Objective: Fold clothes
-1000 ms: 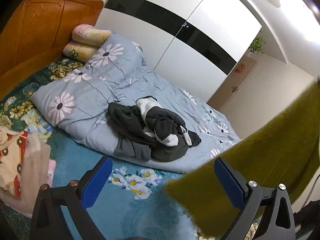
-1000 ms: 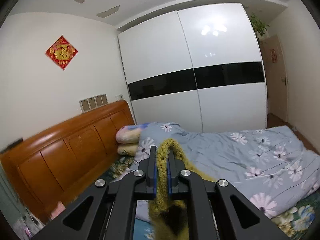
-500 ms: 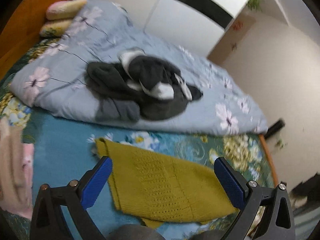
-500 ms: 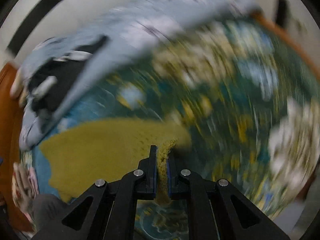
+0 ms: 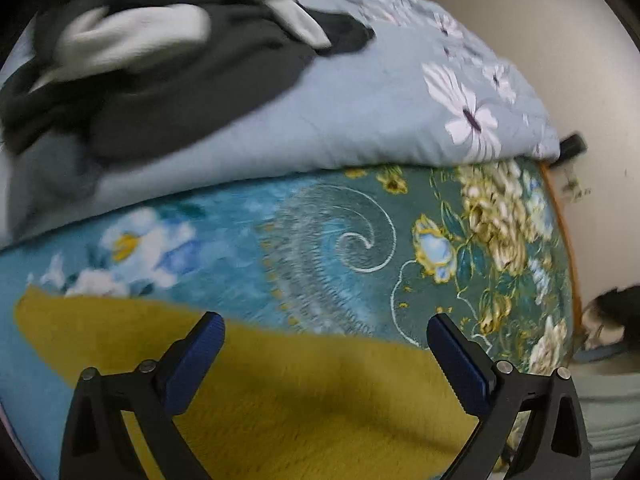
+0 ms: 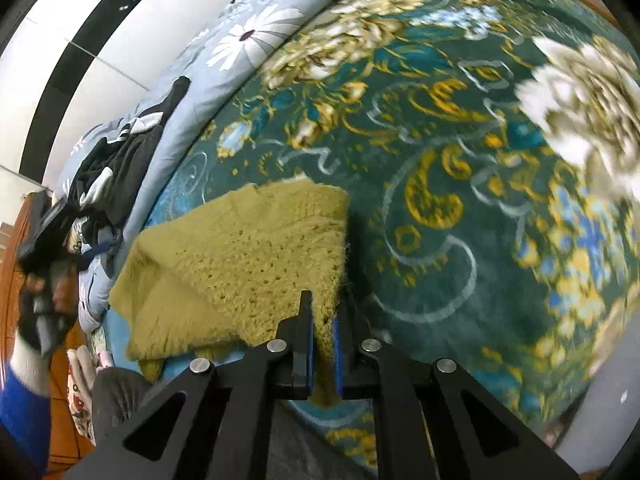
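An olive-yellow knit garment (image 6: 240, 256) lies spread on the teal floral bedspread (image 6: 460, 184). My right gripper (image 6: 322, 312) is shut on its near right edge, with knit showing between the blue pads. In the left wrist view the garment (image 5: 280, 392) fills the lower part of the frame. My left gripper (image 5: 326, 330) is open and empty, its blue pads (image 5: 200, 356) wide apart just above the garment's far edge. The left gripper also shows at the far left of the right wrist view (image 6: 44, 224), held by a gloved hand.
A pile of dark grey and white clothes (image 5: 152, 52) lies on a light blue floral duvet (image 5: 360, 108) behind the garment. The bed's wooden edge (image 5: 568, 240) and a white wall are on the right. A white wardrobe (image 6: 92, 32) stands beyond the bed.
The right gripper swung the garment down from the air onto the bedspread, where it now lies flat. The left gripper dropped low toward the garment and stayed open.
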A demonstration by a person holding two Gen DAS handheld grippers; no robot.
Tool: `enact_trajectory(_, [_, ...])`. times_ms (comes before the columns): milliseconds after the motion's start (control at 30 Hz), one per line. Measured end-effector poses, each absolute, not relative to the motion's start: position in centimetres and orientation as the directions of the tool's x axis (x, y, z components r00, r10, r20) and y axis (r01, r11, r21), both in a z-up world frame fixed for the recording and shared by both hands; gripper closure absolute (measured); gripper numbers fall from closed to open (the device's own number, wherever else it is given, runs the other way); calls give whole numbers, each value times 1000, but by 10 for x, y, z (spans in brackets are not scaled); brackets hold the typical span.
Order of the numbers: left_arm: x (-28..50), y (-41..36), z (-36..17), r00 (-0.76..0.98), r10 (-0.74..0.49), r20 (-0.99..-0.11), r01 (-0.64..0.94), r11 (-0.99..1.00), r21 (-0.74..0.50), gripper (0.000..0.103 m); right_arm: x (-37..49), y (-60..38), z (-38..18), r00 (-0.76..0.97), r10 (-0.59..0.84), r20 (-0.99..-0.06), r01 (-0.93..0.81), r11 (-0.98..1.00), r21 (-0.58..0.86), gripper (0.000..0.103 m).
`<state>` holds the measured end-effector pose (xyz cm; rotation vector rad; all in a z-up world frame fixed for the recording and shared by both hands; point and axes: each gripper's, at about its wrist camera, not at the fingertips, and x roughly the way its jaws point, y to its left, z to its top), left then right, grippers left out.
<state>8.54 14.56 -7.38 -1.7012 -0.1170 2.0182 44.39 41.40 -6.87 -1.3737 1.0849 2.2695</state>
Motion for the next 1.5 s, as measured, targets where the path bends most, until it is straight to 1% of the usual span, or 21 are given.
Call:
enact_trajectory(167, [100,189,-99,21,404,-914,-392,-838,-379,1,474,407,-72,-453,-114,-884,-602,-692,398,96])
enact_trajectory(267, [109,214,-115,92,387,-917,-437,-812,-387,1,492,409,-79,-440,-127,-889,-627,-665,406,96])
enact_trajectory(433, [138,222,-132,184,342,-921,-498,-776,-388,1,504,413,-72,-457,-106,-883,-639,-651,409,96])
enact_trajectory(467, [143,223,-132,185,322,-928,-530,-763,-371,1,505,414,-70,-458,-100,-883,-641,-651,407,98])
enact_trajectory(500, [147,224,-133,186,303,-935,-560,-749,-354,2,507,416,-69,-456,-92,-885,-645,-651,400,102])
enact_trajectory(533, [148,224,-131,183,295,-938,-578,-739,-345,3,509,418,-69,-448,-82,-890,-653,-650,389,103])
enact_trajectory(667, [156,222,-124,177,261,-949,-633,-708,-313,11,515,424,-68,-472,-91,-877,-660,-623,420,102])
enact_trajectory(833, [162,230,-119,129,193,-973,-696,-681,-228,22,509,428,-79,-544,-158,-824,-641,-556,530,99])
enact_trajectory(867, [162,232,-116,114,188,-975,-702,-679,-213,29,507,429,-84,-555,-177,-813,-637,-539,552,96])
enact_trajectory(900, [163,231,-112,101,190,-977,-702,-682,-205,41,505,428,-88,-561,-194,-805,-633,-525,568,91])
enact_trajectory(933, [163,231,-108,88,193,-977,-700,-686,-198,47,503,427,-92,-567,-206,-798,-634,-509,582,79])
enact_trajectory(967, [160,230,-102,82,208,-975,-686,-698,-207,65,501,426,-95,-573,-218,-790,-634,-493,596,66])
enact_trajectory(1000, [157,229,-98,74,220,-973,-668,-713,-212,85,498,425,-99,-584,-226,-780,-630,-479,611,62])
enact_trajectory(1067, [148,221,-89,66,256,-964,-614,-752,-241,91,492,424,-106,-592,-240,-770,-631,-456,627,60])
enact_trajectory(1133, [147,213,-82,59,283,-957,-579,-772,-263,94,482,421,-111,-587,-261,-767,-637,-436,636,60])
enact_trajectory(1167, [149,209,-79,53,292,-955,-568,-778,-269,95,476,419,-113,-583,-274,-765,-640,-426,640,65])
enact_trajectory(1200, [151,205,-76,46,301,-952,-558,-783,-275,95,471,417,-115,-579,-287,-763,-643,-415,644,73])
enact_trajectory(1233, [157,203,-75,33,316,-948,-555,-783,-280,95,465,415,-115,-574,-292,-765,-645,-415,642,91])
enact_trajectory(1300, [165,197,-68,7,349,-937,-541,-787,-297,96,454,409,-98,-563,-256,-786,-640,-466,611,93])
enact_trajectory(1367, [165,194,-55,-23,392,-920,-515,-793,-326,96,444,407,-69,-592,-208,-779,-607,-520,600,96])
enact_trajectory(1500, [168,180,-12,-118,497,-859,-470,-790,-393,96,419,417,7,-691,-119,-713,-526,-593,609,96])
